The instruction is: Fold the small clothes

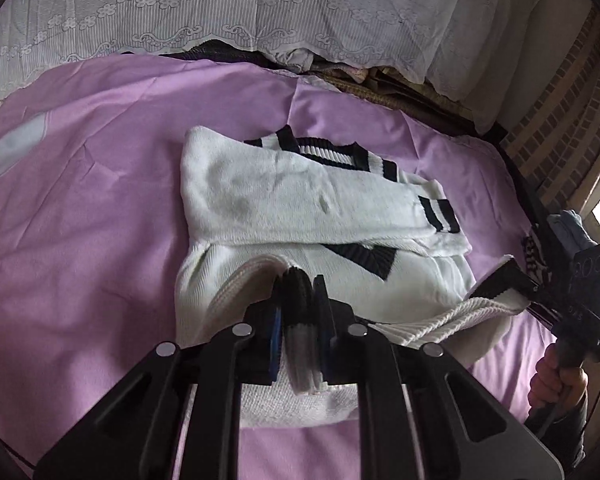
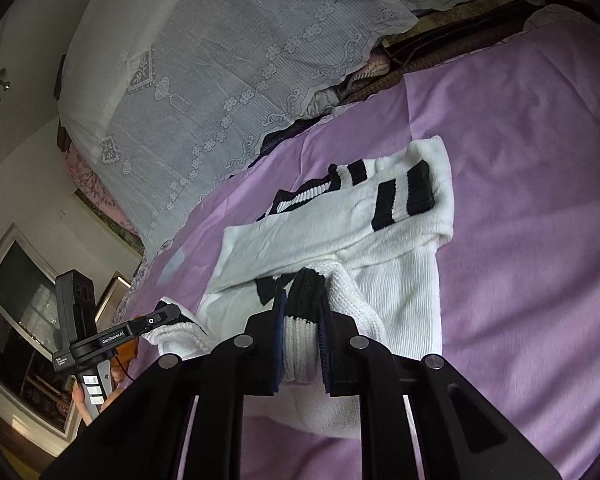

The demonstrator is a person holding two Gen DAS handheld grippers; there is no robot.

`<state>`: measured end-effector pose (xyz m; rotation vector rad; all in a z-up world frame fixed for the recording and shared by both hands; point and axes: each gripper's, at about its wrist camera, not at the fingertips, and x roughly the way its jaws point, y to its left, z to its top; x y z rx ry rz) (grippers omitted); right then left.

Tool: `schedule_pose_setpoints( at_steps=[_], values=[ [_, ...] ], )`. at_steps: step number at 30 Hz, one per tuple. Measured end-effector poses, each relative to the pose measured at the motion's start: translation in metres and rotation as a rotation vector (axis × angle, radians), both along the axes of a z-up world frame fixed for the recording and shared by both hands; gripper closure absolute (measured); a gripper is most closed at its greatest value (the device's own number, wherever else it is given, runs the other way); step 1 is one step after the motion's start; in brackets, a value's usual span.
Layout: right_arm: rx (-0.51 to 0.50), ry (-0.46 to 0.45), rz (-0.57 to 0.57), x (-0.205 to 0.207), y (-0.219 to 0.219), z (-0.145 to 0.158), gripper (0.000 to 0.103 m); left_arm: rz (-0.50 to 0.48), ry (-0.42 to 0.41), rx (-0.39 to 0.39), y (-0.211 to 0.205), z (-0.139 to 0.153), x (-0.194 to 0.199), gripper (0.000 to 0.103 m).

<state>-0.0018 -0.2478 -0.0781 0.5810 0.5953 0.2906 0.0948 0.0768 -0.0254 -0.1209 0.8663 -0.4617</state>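
Both tools (image 1: 298,292) clamped on sweater hem (image 1: 300,344)

Bed with lilac sheet (image 1: 100,200), white black-striped sweater (image 1: 284,196) lying on it

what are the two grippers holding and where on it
Both hold the white sweater by its black-and-white ribbed hem: the left gripper at one corner, the right gripper at the other, hem lifted off the purple sheet.
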Motion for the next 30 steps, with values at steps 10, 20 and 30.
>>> schedule_pose_setpoints(
  at_steps=[10,20,30],
  values=[
    [-0.003,-0.01,-0.062,0.074,-0.01,0.012,0.088,0.065,0.025,-0.057,-0.002,0.006,0.072,0.09],
    [0.04,-0.008,-0.092,0.142,-0.024,0.012,0.088,0.12,0.014,-0.06,-0.014,0.009,0.128,0.09],
    [0.058,0.027,-0.113,0.198,-0.034,-0.002,0.088,0.163,0.03,-0.013,-0.028,-0.012,0.169,0.09]
  ],
)
